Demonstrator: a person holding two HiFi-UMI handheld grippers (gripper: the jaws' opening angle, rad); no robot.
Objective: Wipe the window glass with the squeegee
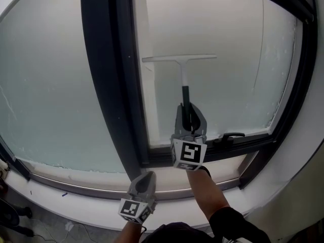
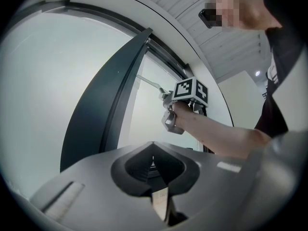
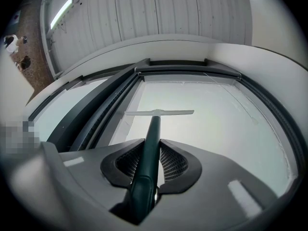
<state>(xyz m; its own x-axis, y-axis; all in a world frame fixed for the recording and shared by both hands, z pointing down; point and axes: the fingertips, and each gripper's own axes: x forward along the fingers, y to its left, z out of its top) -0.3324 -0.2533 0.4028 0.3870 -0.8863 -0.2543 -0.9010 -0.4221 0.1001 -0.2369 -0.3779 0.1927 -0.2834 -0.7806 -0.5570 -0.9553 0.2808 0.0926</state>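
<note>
The squeegee (image 1: 183,80) has a white blade pressed flat on the right pane of the window glass (image 1: 228,44), about mid-height near the pane's left side. Its dark handle runs down into my right gripper (image 1: 189,116), which is shut on it. In the right gripper view the handle (image 3: 149,148) lies between the jaws and the blade (image 3: 160,112) sits level ahead. My left gripper (image 1: 147,176) hangs low by the sill, shut with nothing in it. The left gripper (image 2: 153,147) looks up at the right gripper's marker cube (image 2: 190,89).
A broad dark mullion (image 1: 107,75) splits the left pane (image 1: 45,85) from the right one. A dark window handle (image 1: 230,135) sticks out of the bottom frame just right of my right gripper. The white sill (image 1: 76,196) runs below.
</note>
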